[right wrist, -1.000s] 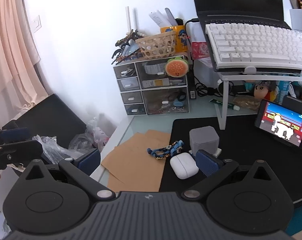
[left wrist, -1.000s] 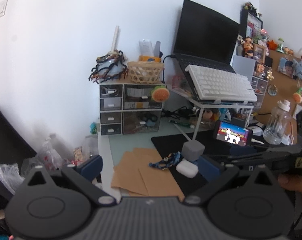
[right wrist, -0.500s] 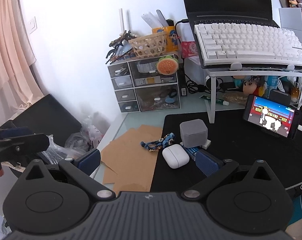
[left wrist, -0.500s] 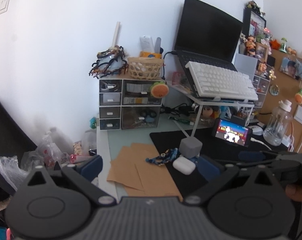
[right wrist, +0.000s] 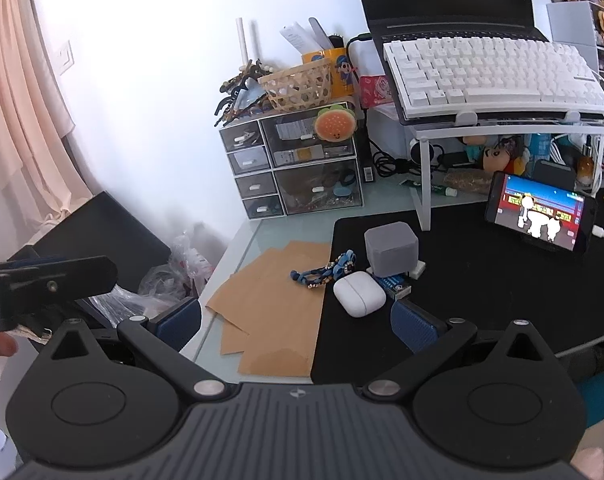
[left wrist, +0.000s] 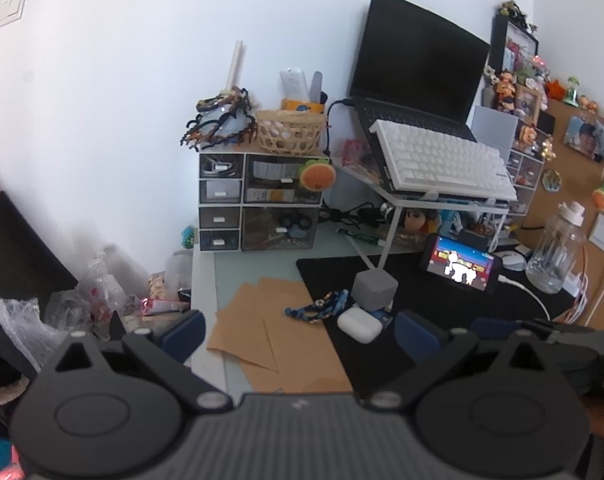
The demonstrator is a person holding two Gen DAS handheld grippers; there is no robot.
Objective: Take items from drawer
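Left gripper (left wrist: 298, 330) fingers apart, empty | right gripper (right wrist: 296, 322) fingers apart, empty | drawer unit (right wrist: 296, 168) at desk's back, all drawers closed, well apart from both | earbud case (right wrist: 359, 293), bracelet (right wrist: 324, 270) on desk | stage: before drawers opened or after reclosing, undecidable

Both black two-finger grippers are pulling back from the desk: the clear plastic drawer organizer (left wrist: 258, 202) and grey cube (right wrist: 391, 249) are shrinking in view, and the left gripper (right wrist: 46, 280) is edging further into the right camera's frame.
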